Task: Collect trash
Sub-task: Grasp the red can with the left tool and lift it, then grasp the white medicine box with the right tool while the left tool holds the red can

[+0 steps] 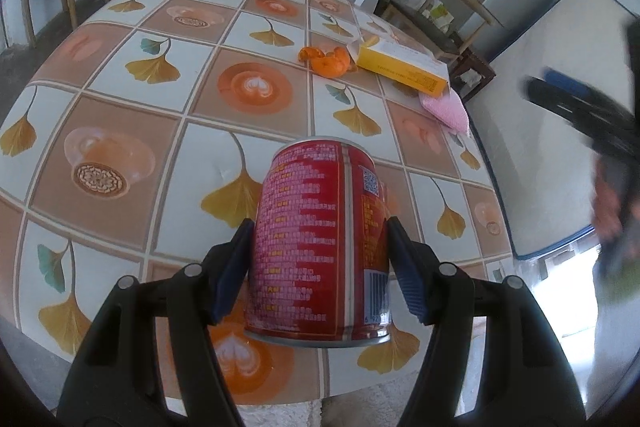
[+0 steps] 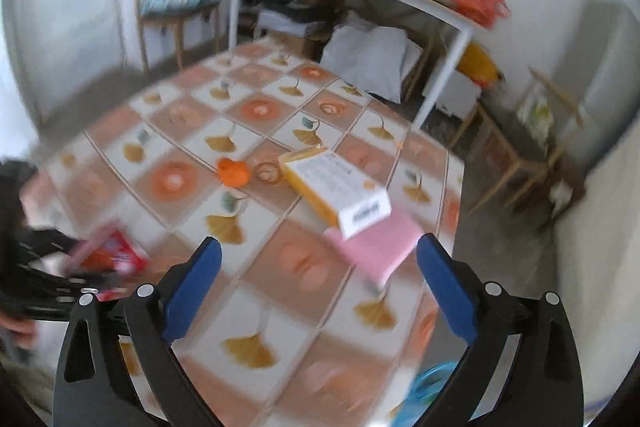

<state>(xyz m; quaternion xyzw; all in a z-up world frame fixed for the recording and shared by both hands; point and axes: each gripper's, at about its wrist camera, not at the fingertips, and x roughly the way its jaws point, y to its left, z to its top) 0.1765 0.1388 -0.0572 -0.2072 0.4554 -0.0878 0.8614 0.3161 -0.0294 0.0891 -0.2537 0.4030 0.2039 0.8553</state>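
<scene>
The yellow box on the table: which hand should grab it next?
Probably the right. The right gripper is open and empty, facing the yellow box. The left gripper already holds the red can.

Soft daylight, fisheye-bent edges; right wrist view smeared (motion blur).
</scene>
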